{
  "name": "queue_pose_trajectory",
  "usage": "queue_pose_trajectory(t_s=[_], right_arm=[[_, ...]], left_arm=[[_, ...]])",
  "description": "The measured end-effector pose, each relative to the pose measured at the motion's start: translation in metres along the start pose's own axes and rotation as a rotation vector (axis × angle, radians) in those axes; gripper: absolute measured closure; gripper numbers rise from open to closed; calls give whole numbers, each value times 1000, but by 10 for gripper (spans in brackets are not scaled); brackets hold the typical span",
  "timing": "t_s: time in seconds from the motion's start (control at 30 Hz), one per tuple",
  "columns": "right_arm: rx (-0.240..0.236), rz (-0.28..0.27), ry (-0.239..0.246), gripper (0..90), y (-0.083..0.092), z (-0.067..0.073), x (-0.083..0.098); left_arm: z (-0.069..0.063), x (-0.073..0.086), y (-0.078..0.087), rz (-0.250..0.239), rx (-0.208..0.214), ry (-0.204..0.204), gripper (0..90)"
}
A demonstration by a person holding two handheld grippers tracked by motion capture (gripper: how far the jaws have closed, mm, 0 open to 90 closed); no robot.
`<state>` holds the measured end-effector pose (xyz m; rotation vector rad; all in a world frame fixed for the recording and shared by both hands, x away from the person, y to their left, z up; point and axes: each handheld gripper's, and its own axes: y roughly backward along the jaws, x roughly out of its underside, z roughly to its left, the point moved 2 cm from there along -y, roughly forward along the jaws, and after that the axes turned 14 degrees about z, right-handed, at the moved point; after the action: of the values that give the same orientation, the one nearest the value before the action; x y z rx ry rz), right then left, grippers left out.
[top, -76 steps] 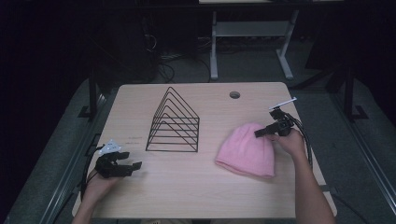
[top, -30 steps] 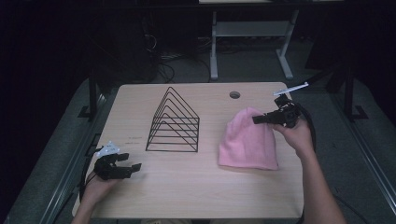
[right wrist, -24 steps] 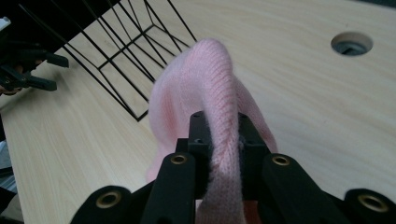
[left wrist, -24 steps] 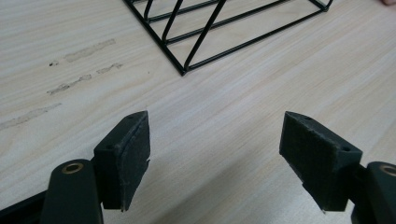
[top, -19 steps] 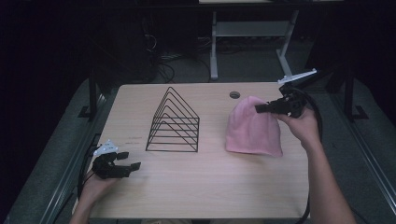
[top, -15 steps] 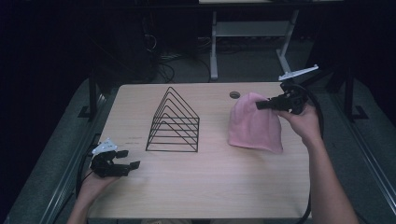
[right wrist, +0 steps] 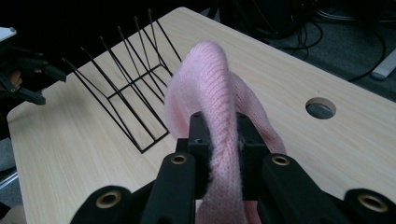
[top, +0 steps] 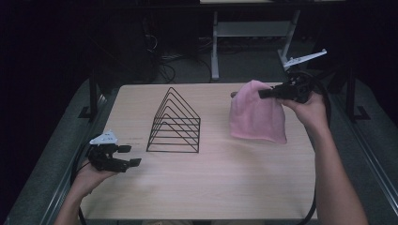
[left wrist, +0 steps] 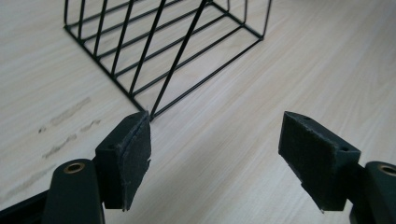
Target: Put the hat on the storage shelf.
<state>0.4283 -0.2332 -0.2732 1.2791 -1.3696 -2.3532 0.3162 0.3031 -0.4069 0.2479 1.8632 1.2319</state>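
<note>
A pink knitted hat [top: 258, 115] hangs above the right half of the table, pinched at its top by my right gripper [top: 264, 93], which is shut on it. In the right gripper view both jaws squeeze a fold of the hat [right wrist: 219, 121]. Its lower edge still touches the tabletop. A black wire rack [top: 175, 122] shaped like a triangle stands in the middle of the table. My left gripper [top: 130, 155] hovers near the table's left front, open with nothing between its pads [left wrist: 135, 149]. The rack's corner [left wrist: 154, 70] lies just ahead of it.
The light wooden table [top: 211, 187] has a round cable hole [right wrist: 320, 108] at the back, behind the hat. Cables and a white desk frame [top: 253, 28] sit on the floor beyond the far edge.
My right gripper has risen and moved toward the back of the table, pulling the hat up from flat into a hanging shape. My left gripper has lifted slightly.
</note>
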Motion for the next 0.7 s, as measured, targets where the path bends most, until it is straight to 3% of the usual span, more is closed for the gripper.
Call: queue_pose_trajectory(t_s=[0.2,0.4,0.7], right_arm=[[1,-14,27,798,8,9,-8],[-10,-19,80,798,16,29,-25],[-27,-36,141,795,29,53,-53]], left_arm=[[-3,-15,11,4,29,-46,254],[-11,-41,33,-11,44,-124,253],[-13,-63,48,-10,65,-151,253]])
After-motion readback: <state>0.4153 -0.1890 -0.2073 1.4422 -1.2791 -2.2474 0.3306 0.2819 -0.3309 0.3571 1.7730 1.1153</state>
